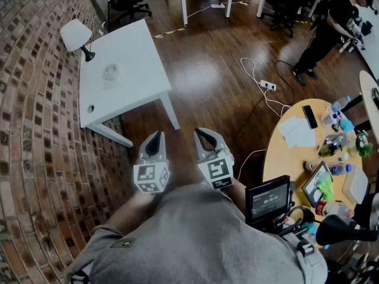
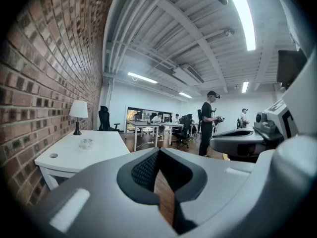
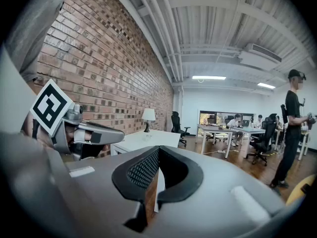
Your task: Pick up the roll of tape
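Observation:
The roll of tape (image 1: 110, 71) is a clear ring lying on the white table (image 1: 127, 58), ahead of both grippers; the left gripper view shows the roll of tape (image 2: 86, 144) past the lamp's side of the tabletop. My left gripper (image 1: 156, 136) and right gripper (image 1: 204, 134) are held side by side close to the person's chest, over the wooden floor, well short of the table. Both point nearly level. The left gripper (image 2: 158, 152) has its jaw tips together with nothing in them. The right gripper (image 3: 157, 150) is likewise shut and empty.
A white lamp (image 1: 77, 35) stands at the table's far left corner, against the brick wall (image 1: 29, 99). Cables and a power strip (image 1: 267, 86) lie on the floor. A cluttered round wooden table (image 1: 278, 152) is at the right. A person (image 1: 328, 25) stands far right.

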Action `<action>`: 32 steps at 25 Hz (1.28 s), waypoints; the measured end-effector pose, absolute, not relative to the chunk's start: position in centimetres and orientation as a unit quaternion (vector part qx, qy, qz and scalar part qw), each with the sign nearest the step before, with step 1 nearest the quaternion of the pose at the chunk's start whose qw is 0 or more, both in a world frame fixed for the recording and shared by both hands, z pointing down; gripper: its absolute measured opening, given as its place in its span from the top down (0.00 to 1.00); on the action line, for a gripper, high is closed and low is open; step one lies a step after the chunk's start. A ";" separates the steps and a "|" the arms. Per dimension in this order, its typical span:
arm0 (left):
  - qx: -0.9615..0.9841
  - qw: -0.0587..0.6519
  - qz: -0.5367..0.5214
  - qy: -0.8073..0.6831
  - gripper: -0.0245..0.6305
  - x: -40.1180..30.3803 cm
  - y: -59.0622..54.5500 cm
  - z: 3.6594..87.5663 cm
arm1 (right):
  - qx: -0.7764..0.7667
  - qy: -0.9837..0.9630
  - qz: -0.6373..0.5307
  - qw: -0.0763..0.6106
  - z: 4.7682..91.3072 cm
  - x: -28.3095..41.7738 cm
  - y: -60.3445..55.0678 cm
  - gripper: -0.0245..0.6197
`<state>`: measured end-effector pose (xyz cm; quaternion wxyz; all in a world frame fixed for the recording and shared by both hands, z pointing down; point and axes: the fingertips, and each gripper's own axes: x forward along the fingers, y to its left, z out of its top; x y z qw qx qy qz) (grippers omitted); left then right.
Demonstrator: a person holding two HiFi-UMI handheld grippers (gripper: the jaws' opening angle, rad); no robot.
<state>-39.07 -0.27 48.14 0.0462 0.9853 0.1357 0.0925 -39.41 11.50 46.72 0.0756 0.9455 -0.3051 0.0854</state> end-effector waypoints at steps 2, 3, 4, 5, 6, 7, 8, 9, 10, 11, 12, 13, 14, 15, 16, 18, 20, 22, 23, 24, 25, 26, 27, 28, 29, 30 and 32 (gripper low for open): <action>0.985 0.047 0.092 0.136 0.96 -38.6 0.5 48.0 | 0.946 -0.303 0.083 0.073 46.8 -38.8 12.2 0.94; 0.985 0.047 0.092 0.136 0.96 -38.3 0.8 48.0 | 0.946 -0.303 0.084 0.072 46.8 -38.5 12.6 0.94; 0.985 0.047 0.092 0.135 0.96 -38.2 1.1 48.1 | 0.946 -0.304 0.086 0.071 46.9 -38.4 12.8 0.94; 0.985 0.046 0.094 0.136 0.96 -38.0 1.3 48.1 | 0.946 -0.304 0.088 0.070 47.0 -38.2 13.1 0.94; 0.985 0.045 0.096 0.136 0.96 -37.8 1.6 48.3 | 0.946 -0.304 0.091 0.069 47.2 -38.1 13.3 0.94; 0.985 0.044 0.099 0.138 0.96 -37.6 1.8 48.4 | 0.946 -0.303 0.094 0.067 47.4 -37.9 13.5 0.94; 0.984 0.042 0.102 0.139 0.96 -37.3 2.0 48.5 | 0.946 -0.302 0.096 0.065 47.6 -37.7 13.7 0.94; 0.984 0.041 0.104 0.141 0.96 -36.9 2.1 48.6 | 0.946 -0.301 0.098 0.062 47.7 -37.4 13.9 0.94; 0.983 0.041 0.105 0.142 0.96 -36.5 2.2 48.7 | 0.947 -0.300 0.100 0.061 47.9 -37.0 14.0 0.94; 0.983 0.040 0.106 0.144 0.96 -35.9 2.4 48.8 | 0.947 -0.299 0.102 0.059 48.0 -36.5 14.1 0.94; 0.983 0.040 0.107 0.146 0.96 -35.4 2.5 48.8 | 0.947 -0.298 0.104 0.058 48.1 -36.0 14.1 0.94; 0.982 0.041 0.108 0.148 0.96 -34.7 2.5 48.9 | 0.948 -0.296 0.106 0.058 48.3 -35.5 14.2 0.94; 0.982 0.042 0.109 0.149 0.96 -34.0 2.6 49.1 | 0.948 -0.294 0.108 0.058 48.4 -34.8 14.2 0.94; 0.981 0.044 0.110 0.151 0.96 -33.2 2.6 49.2 | 0.949 -0.291 0.109 0.058 48.5 -34.1 14.3 0.94; 0.981 0.046 0.110 0.152 0.96 -32.2 2.6 49.4 | 0.949 -0.288 0.111 0.058 48.6 -33.2 14.3 0.94; 0.980 0.050 0.112 0.156 0.96 -30.3 2.6 49.5 | 0.951 -0.283 0.114 0.059 48.7 -31.4 14.2 0.94; 0.979 0.053 0.112 0.162 0.96 -28.1 2.4 49.5 | 0.952 -0.278 0.116 0.061 48.5 -29.5 14.0 0.94; 0.978 0.056 0.112 0.169 0.96 -25.9 2.1 49.3 | 0.953 -0.272 0.118 0.064 48.2 -27.3 13.5 0.94; 0.977 0.057 0.112 0.174 0.96 -24.8 1.9 49.2 | 0.954 -0.268 0.119 0.065 48.0 -26.3 13.3 0.94; 0.976 0.059 0.113 0.178 0.96 -23.8 1.7 49.1 | 0.955 -0.263 0.119 0.066 47.8 -25.3 13.0 0.94; 0.975 0.059 0.114 0.182 0.96 -22.7 1.4 49.1 | 0.957 -0.258 0.119 0.066 47.7 -24.3 12.7 0.94; 0.974 0.059 0.114 0.186 0.96 -21.6 1.1 49.1 | 0.958 -0.254 0.117 0.067 47.6 -23.3 12.4 0.94; 0.973 0.060 0.114 0.190 0.96 -20.6 0.8 49.1 | 0.959 -0.250 0.116 0.068 47.5 -22.3 12.1 0.94; 0.972 0.060 0.114 0.194 0.96 -19.7 0.6 49.2 | 0.960 -0.247 0.115 0.069 47.4 -21.4 11.8 0.94; 0.972 0.059 0.114 0.198 0.96 -18.8 0.5 49.3 | 0.961 -0.243 0.116 0.070 47.4 -20.6 11.6 0.94; 0.971 0.057 0.112 0.204 0.96 -18.0 0.4 49.3 | 0.962 -0.238 0.117 0.071 47.4 -19.9 11.5 0.94; 0.970 0.050 0.106 0.214 0.96 -16.4 0.5 49.3 | 0.964 -0.227 0.118 0.074 47.4 -18.4 11.6 0.94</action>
